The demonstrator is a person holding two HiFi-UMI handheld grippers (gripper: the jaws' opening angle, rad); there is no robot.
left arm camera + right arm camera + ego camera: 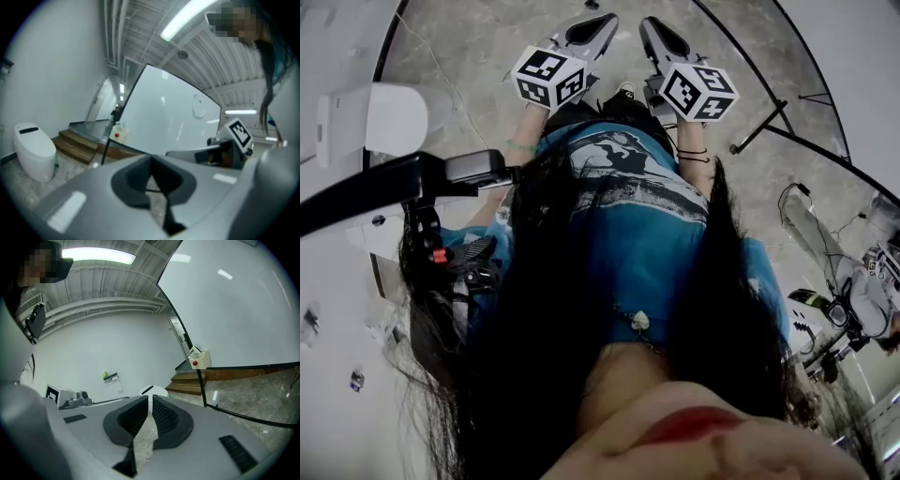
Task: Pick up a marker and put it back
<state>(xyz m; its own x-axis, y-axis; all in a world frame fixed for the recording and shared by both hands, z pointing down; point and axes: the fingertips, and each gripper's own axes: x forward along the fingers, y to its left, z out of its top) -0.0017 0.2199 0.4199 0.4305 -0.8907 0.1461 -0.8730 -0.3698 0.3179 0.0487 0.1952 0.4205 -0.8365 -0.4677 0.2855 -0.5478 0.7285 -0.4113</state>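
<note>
Grey left hand-held gripper (pixel 150 161): clenched, its dark pads meeting at the tips with nothing between them; it is held low and pointed down at the floor.
Grey right hand-held gripper (pixel 150 400): clenched too, only a thin slit between its ribbed pads, and nothing held; it sits just beside the left one.
Coded cubes: one black-and-white cube (pixel 548 77) rides on the left hand-held gripper and another (pixel 700 90) on the right.
Person: a blue printed shirt (pixel 647 216) and long dark hair (pixel 534 328) fill the head view below the two tools.
Floor (pixel 459 47): pale, marbled stone under both tools.
Whiteboard (pixel 234 310): a large white panel on a black frame, standing ahead of both hand-held grippers.
Box (pixel 199 359): cream, with a red dot, fixed at the whiteboard's side edge.
Wooden steps (pixel 187 380): brown, just beyond that same edge of the whiteboard.
Toilet (pixel 33 150): white, past the steps, well apart from the whiteboard.
Marker: I cannot make one out in any view; neither hand-held gripper holds it.
</note>
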